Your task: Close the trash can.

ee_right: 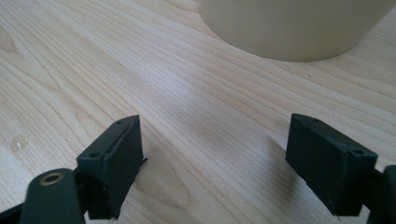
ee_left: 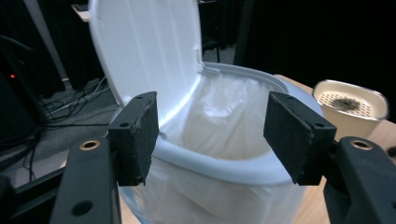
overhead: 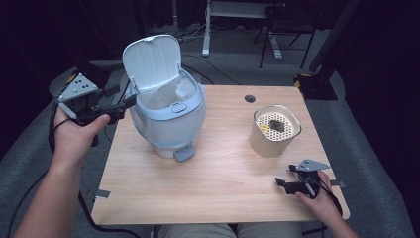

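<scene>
Pale wood grain runs across the desk, which stands on grey carpet in a dark room. No brand, label or writing can be read on anything here.

Nearest, at the desk's right front corner, the right tongs lie low over the wood in the person's right hand. Their black pads stand well apart with nothing between them; the right gripper view shows bare wood in the gap and the foot of the beige container beyond.

That beige container, a round-cornered tub with a perforated top and a dark clump on the holes, sits on the right half of the desk, just ahead of the right tongs.

On the left half stands the white step bin, grey pedal toward the person, its lid tipped up and back. A thin white bag liner lines the opening.

The left tongs, held in the left hand off the desk's left edge, point at the bin's left side by the rim. Their pads are apart and grip nothing; the left gripper view shows the bin's rim between them, untouched.

Farther back, a round cable hole marks the desk's far edge.
</scene>
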Demonstrator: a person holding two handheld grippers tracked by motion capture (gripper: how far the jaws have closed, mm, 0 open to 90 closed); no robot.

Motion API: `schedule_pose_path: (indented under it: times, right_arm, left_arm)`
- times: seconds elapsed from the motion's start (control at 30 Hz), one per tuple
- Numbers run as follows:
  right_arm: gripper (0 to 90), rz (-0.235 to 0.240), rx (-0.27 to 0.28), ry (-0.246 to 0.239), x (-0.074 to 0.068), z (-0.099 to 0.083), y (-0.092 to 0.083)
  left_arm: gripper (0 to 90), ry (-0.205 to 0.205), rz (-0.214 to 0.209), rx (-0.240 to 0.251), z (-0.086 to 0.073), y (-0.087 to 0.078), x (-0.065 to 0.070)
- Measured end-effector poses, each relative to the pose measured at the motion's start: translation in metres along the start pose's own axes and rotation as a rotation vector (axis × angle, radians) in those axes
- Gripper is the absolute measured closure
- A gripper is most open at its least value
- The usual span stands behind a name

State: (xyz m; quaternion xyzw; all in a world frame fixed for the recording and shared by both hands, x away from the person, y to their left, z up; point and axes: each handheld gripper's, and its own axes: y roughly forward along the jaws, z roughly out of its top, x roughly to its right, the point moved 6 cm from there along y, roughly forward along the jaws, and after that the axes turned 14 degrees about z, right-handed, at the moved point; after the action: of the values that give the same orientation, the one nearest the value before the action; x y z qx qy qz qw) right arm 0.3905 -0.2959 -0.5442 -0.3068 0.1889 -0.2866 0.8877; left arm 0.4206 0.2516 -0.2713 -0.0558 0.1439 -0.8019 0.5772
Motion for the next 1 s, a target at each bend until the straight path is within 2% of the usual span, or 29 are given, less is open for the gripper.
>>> schedule_pose_path:
  times: [0.17, 0.27, 0.4, 0.73, 0.87, 1.0]
  right_arm:
    - [19.4, 0.003, -0.002, 0.0, 0.0, 0.0, 0.0]
    - [19.4, 0.002, 0.0, 0.0, 0.0, 0.0, 0.0]
    - [19.4, 0.003, -0.002, -0.001, 0.0, 0.0, 0.0]
    - [19.4, 0.003, -0.002, 0.0, 0.0, 0.0, 0.0]
    - [19.4, 0.002, 0.0, 0.0, 0.0, 0.0, 0.0]
    - [19.4, 0.003, -0.001, -0.001, 0.0, 0.0, 0.0]
  left_arm:
    - [36.1, -0.001, -0.005, 0.013, 0.013, 0.006, -0.01]
    - [36.3, 0.006, 0.022, 0.018, 0.02, 0.011, -0.017]
    - [36.8, -0.013, 0.034, 0.022, 0.027, 0.021, -0.025]
    - [36.2, -0.014, 0.078, -0.029, 0.03, 0.052, -0.034]
    - [36.0, -0.036, 0.079, -0.035, 0.031, 0.06, -0.038]
    - [36.0, -0.047, 0.057, -0.032, 0.033, 0.067, -0.036]
